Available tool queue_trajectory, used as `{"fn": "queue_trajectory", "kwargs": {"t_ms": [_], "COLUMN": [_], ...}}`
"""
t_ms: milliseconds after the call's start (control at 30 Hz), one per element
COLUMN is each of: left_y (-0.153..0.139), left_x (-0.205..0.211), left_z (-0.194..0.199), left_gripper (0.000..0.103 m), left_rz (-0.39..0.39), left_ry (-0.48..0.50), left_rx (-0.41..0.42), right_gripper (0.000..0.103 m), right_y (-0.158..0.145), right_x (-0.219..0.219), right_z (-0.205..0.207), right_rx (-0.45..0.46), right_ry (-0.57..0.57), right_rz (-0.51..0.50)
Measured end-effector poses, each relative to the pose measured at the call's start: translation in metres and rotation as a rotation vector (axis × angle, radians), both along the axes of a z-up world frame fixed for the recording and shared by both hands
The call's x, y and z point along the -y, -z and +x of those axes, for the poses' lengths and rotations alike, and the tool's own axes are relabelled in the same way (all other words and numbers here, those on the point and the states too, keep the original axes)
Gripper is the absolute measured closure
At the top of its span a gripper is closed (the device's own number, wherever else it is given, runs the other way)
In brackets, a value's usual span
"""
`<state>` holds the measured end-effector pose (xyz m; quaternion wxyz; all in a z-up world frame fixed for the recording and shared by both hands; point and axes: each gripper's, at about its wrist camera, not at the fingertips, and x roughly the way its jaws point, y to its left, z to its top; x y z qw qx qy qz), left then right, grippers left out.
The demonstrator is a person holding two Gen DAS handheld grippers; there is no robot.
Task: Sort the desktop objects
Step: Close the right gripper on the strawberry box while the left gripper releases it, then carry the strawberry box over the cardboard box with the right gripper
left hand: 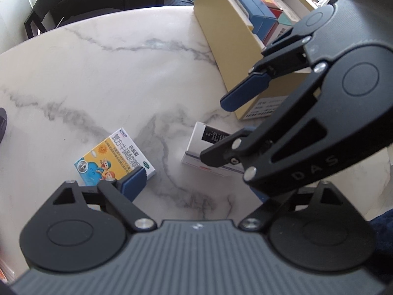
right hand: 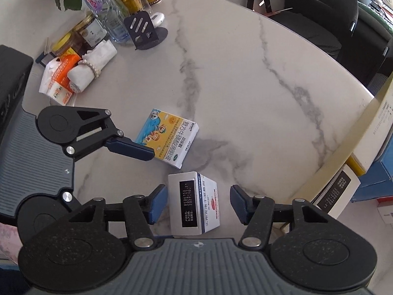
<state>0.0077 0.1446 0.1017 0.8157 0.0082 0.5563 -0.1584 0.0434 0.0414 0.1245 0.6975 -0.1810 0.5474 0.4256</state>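
Note:
A white medicine box (right hand: 196, 201) with a black date label lies on the marble table (right hand: 233, 73). My right gripper (right hand: 198, 204) is open and straddles it, a blue pad on each side, the left pad close to the box. A yellow and blue cartoon medicine box (left hand: 114, 158) lies flat just beyond my left gripper (left hand: 196, 189), which is open and holds nothing. In the left wrist view the right gripper (left hand: 235, 120) reaches in from the right over the white box (left hand: 208, 145) and hides my left gripper's right finger.
A tan cardboard box (left hand: 221, 49) holding several upright medicine boxes stands at the table's right side. Bottles, jars, a phone stand (right hand: 145, 30), a tissue pack and a cloth roll crowd the far left. Dark chairs (right hand: 307, 12) stand past the table edge.

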Motion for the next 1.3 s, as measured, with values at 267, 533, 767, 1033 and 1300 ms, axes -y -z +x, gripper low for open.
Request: {"fn": "queue_trajectory", "kwargs": {"t_ms": [267, 533, 767, 1033, 1300], "left_y": [-0.001, 0.003, 0.007, 0.012, 0.012], "left_x": [0.000, -0.003, -0.001, -0.001, 0.002], "left_z": [-0.002, -0.006, -0.008, -0.010, -0.013], "left_gripper": [0.011, 0.010, 0.010, 0.010, 0.009], "left_rz": [0.018, 0.036, 0.051, 0.069, 0.083], "left_ry": [0.001, -0.003, -0.011, -0.015, -0.014], "left_rx": [-0.002, -0.017, -0.029, -0.042, -0.036], "right_gripper": [0.053, 0.054, 0.067, 0.071, 0.072], "right_y": [-0.006, 0.006, 0.013, 0.011, 0.003], "right_x": [-0.014, -0.019, -0.018, -0.011, 0.000], "right_z": [-0.011, -0.015, -0.017, -0.018, -0.016], "right_rx": [0.045, 0.037, 0.018, 0.018, 0.005], "right_ry": [-0.090, -0.092, -0.072, -0.006, 0.085], "right_rz": [-0.029, -0.072, -0.079, -0.055, -0.005]}}
